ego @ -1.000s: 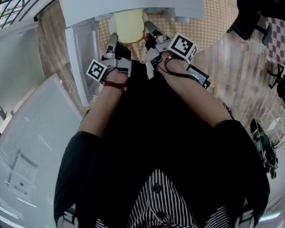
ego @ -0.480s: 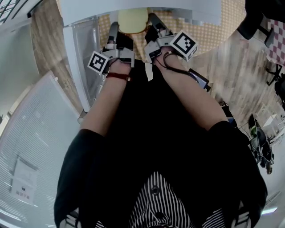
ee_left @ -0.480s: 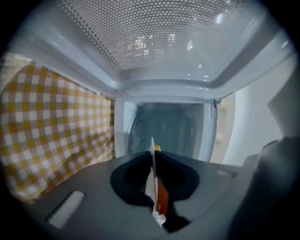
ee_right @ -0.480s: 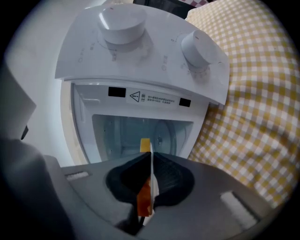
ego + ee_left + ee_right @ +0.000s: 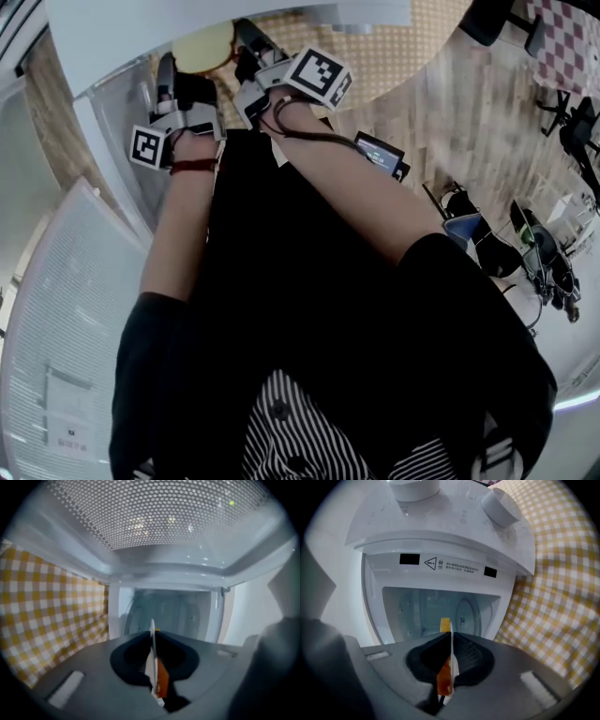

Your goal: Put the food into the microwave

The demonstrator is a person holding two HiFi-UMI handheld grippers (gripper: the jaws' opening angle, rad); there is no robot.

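A pale yellow dish (image 5: 202, 47) hangs between my two grippers at the mouth of the white microwave (image 5: 234, 14), half hidden under its top. What lies in the dish does not show. The left gripper (image 5: 169, 67) is shut on the dish's left side, the right gripper (image 5: 246, 36) on its right side. In the left gripper view the jaws (image 5: 152, 634) pinch a thin white-and-orange edge (image 5: 156, 672). The right gripper view shows its jaws (image 5: 451, 637) pinching the same kind of edge (image 5: 446, 670). Both look into the open cavity (image 5: 436, 613).
The microwave stands on a yellow checked cloth (image 5: 562, 588), with its knobs (image 5: 501, 506) above the opening. Its open door (image 5: 117, 117) stands at the left. A perforated panel (image 5: 154, 513) arches over the left gripper. Wooden floor and dark chair legs (image 5: 478, 234) lie to the right.
Both grippers have carried the dish forward under the microwave's white top, so less of it shows. The head view has swung, and the hands now sit further left in it.
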